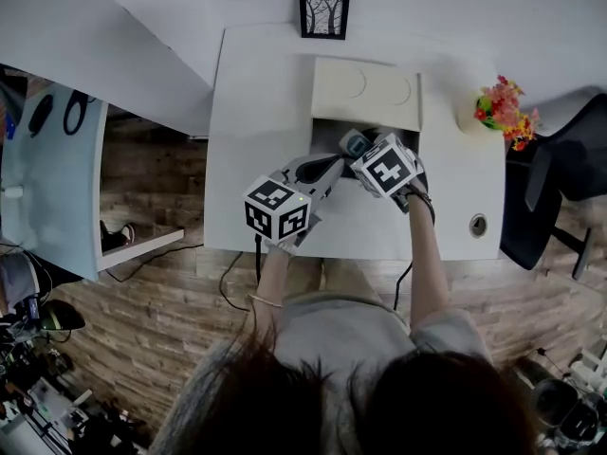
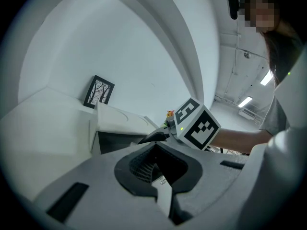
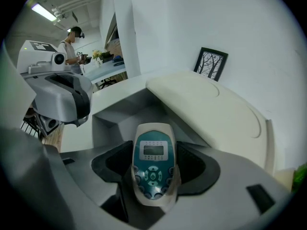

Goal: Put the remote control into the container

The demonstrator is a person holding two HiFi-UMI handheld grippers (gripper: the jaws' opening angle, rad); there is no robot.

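Note:
A white remote control [image 3: 153,145] with a teal face and small screen is clamped between the dark pads of my right gripper [image 3: 153,164]. In the head view the remote [image 1: 355,143] pokes forward from the right gripper [image 1: 360,152] over the dark opening of the white container [image 1: 322,133]. The container's cream lid [image 1: 365,93] stands flipped back behind the opening. My left gripper [image 1: 327,166] is just left of the right one, jaws shut on nothing, at the container's front edge. In the left gripper view its pads [image 2: 144,169] meet, with the container [image 2: 120,123] ahead.
A framed picture [image 1: 323,13] leans on the wall behind the container. Artificial flowers [image 1: 503,110] stand at the table's right, a round grommet [image 1: 478,225] near its front right corner. A dark chair [image 1: 560,178] is to the right, a pale blue desk [image 1: 52,169] to the left.

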